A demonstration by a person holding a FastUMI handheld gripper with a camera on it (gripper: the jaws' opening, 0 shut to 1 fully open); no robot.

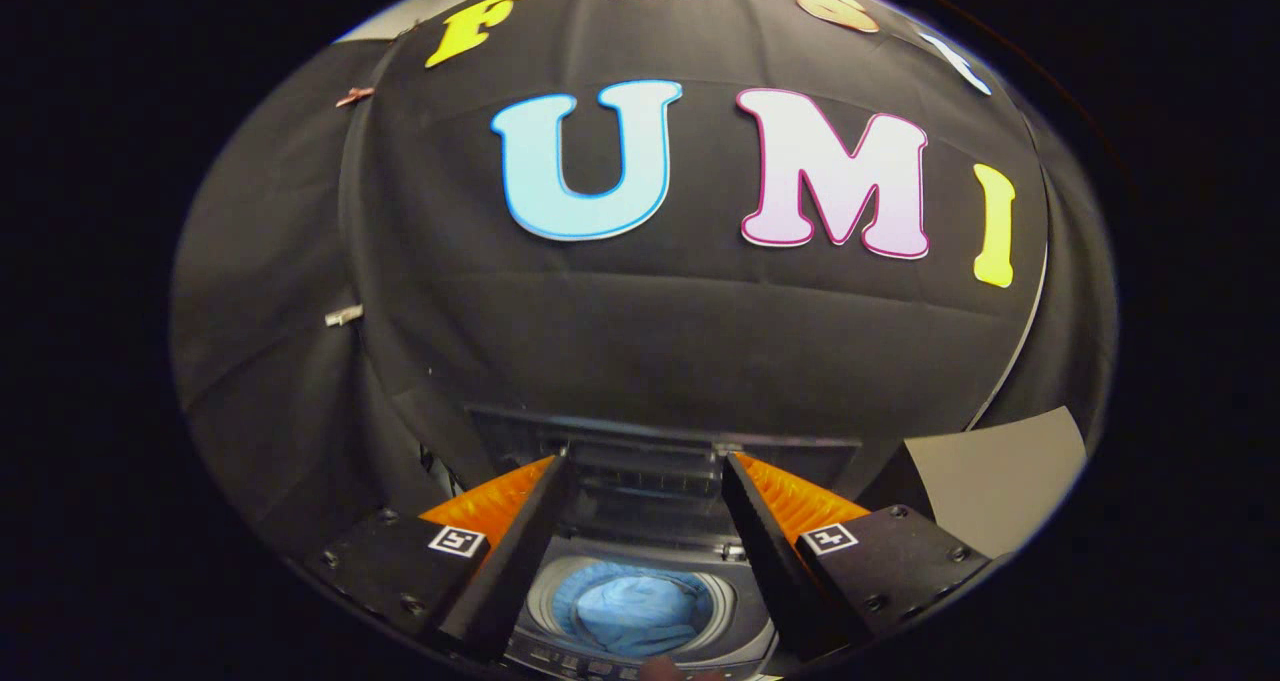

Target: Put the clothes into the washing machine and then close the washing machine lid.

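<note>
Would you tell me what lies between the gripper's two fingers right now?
In the gripper view, the open fingers frame the washing machine, its raised lid and blue clothes in the drum.

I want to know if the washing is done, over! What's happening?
Gripper open, nothing between fingers. Blue clothes already in washing machine drum. Lid up just ahead of fingertips, not yet closed. Nothing in the way.

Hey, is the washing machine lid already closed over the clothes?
No, the lid stands raised behind the drum, and the blue clothes lie uncovered in the washing machine, seen between the open gripper fingers.
</note>
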